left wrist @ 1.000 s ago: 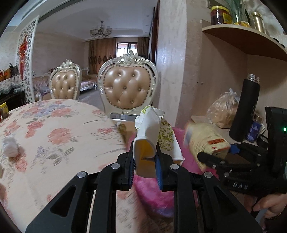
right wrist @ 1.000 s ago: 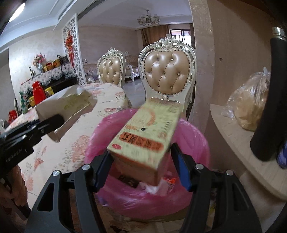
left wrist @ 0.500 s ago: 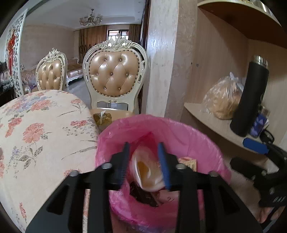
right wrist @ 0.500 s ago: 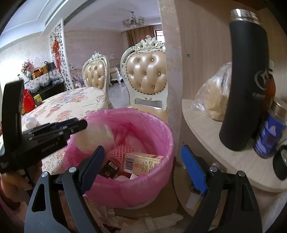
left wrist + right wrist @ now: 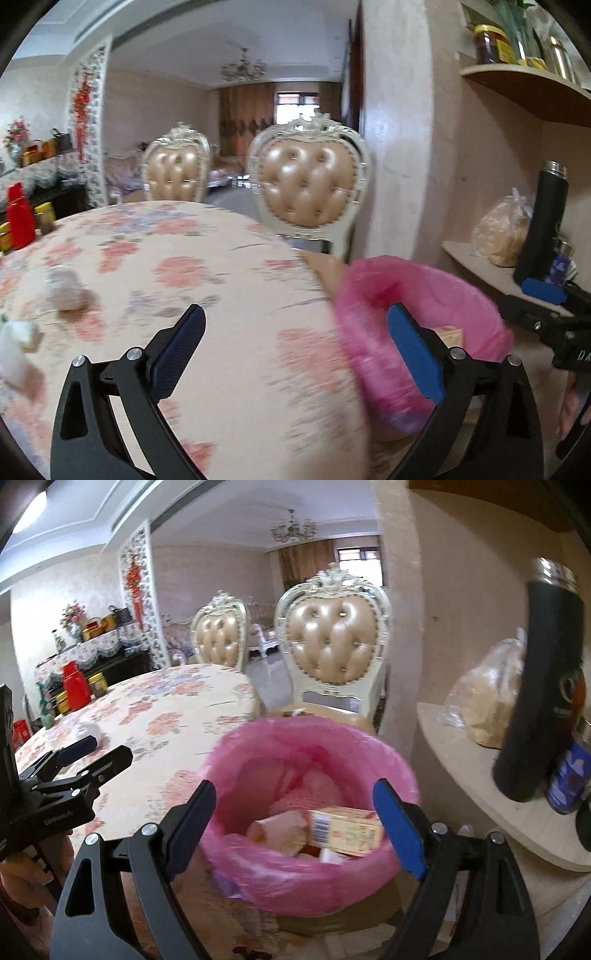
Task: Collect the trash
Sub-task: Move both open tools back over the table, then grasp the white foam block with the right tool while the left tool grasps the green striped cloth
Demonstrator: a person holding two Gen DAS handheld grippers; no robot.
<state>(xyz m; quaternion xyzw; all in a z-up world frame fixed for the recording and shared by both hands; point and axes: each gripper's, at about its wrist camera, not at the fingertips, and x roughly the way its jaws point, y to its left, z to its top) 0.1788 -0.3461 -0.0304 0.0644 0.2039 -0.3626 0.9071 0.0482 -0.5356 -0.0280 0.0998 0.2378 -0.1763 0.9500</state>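
A bin with a pink bag [image 5: 306, 834] stands beside the floral table [image 5: 177, 280]; it also shows in the left wrist view [image 5: 424, 317]. Inside lie a yellow carton [image 5: 345, 829] and a crumpled paper cup [image 5: 280, 829]. My right gripper [image 5: 295, 823] is open and empty, held over the bin's near rim. My left gripper [image 5: 295, 347] is open and empty above the table edge, left of the bin. Two white crumpled tissues [image 5: 64, 288] [image 5: 16, 345] lie on the table at the left.
Two padded chairs [image 5: 310, 188] stand behind the table. A wall shelf at the right holds a black flask [image 5: 539, 679], a bagged loaf [image 5: 484, 698] and a blue can [image 5: 569, 775]. Red containers [image 5: 18, 218] sit at the table's far left.
Both grippers have opened and dropped their loads into the bin: the right its carton, the left its paper cup. The left gripper has since swung back left over the table.
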